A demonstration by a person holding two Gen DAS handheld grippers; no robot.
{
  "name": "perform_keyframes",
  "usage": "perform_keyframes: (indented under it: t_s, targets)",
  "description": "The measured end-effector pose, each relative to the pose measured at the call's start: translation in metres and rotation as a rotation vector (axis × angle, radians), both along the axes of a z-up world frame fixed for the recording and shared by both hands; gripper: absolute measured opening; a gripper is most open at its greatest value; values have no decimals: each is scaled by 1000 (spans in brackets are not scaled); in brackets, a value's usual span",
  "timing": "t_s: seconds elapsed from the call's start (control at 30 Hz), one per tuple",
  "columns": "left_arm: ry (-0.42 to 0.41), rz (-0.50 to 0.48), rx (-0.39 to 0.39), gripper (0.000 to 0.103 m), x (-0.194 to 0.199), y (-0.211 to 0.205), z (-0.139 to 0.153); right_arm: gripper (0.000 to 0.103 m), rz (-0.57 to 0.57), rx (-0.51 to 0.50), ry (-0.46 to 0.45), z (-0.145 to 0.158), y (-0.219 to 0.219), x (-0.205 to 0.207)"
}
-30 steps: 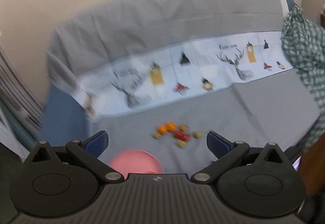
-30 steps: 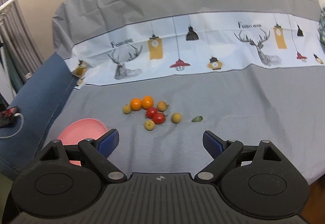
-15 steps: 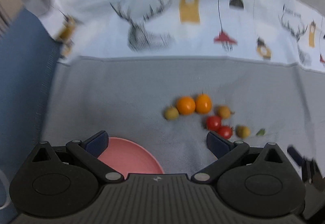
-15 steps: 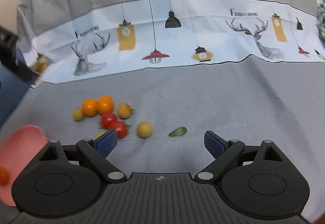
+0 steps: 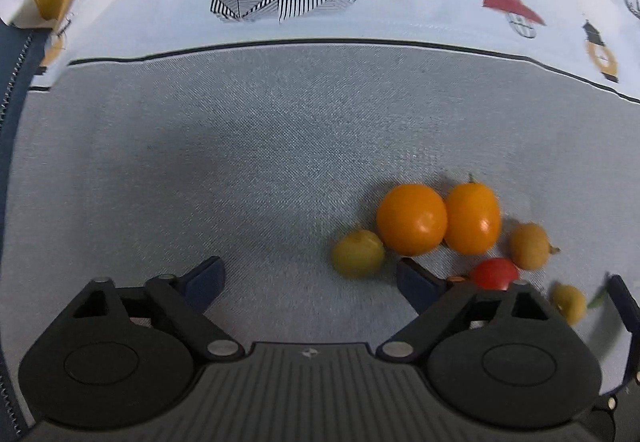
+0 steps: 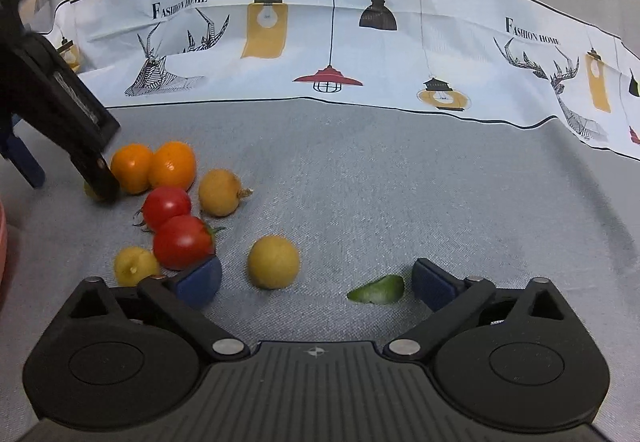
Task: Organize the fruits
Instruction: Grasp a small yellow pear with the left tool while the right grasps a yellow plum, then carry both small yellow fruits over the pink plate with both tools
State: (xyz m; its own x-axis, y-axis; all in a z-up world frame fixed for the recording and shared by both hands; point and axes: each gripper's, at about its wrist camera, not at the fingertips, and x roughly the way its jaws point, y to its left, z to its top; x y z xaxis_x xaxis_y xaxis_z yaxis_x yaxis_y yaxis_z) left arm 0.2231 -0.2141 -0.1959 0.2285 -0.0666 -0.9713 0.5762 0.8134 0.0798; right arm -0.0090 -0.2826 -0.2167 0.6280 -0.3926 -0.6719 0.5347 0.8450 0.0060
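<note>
Now — left hand-held gripper (image 5: 310, 276) steeply downward

A grey cloth (image 6: 400, 193) with a white printed band covers the surface. On it lie two oranges (image 6: 154, 166), two red tomatoes (image 6: 176, 228), several small yellow fruits (image 6: 273, 262) and a green leaf (image 6: 378, 290).

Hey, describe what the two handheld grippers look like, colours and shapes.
Both look alike. The left gripper and right gripper each have a dark grey ribbed body with a small star-like mark, two round black discs, black linkage arms with silver pivot pins, and blue pads on the fingers. No cables, sleeves or hands show.
</note>
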Motion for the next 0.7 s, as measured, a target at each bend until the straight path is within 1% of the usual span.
perform_keyframes:
  t_s: [0.03,0.07,0.1,0.13,0.17,0.2,0.23,0.27,0.3,0.43,0.53,0.63,0.7]
  targets:
    - [-11,3,0,90,1,0,-1,102,0,-4,-1,0,1,0]
    - [-29,1,-9,82,1,0,1,101,0,-7,-3,-1,1,0]
    - [-43,-1,-26,75,0,1,3,97,3,-9,-3,-1,1,0]
    - [-49,-2,-51,49,-1,3,7,78,9,-9,-10,0,2,-2]
    - [-39,4,-76,28,-1,6,11,62,20,-15,-24,2,5,-3]
    - [-14,15,-95,28,0,8,14,29,48,-31,-30,5,9,-4]
    - [-9,23,-120,27,0,10,17,27,68,-46,-26,6,13,-4]
    - [-23,23,-144,27,-2,12,21,27,74,-57,-20,7,15,-4]
    - [-41,18,-150,27,-4,13,25,27,68,-53,-26,7,16,-6]
    - [-37,34,-182,27,-12,24,43,27,-1,-45,-83,15,6,-13]
    - [-44,47,-211,27,-22,36,66,27,-49,-35,-102,25,-3,-23]
    - [-42,64,-251,27,-39,51,92,27,-80,2,-109,43,-3,-36]
    - [-60,58,-256,27,-60,66,114,27,-75,26,-139,64,5,-51]
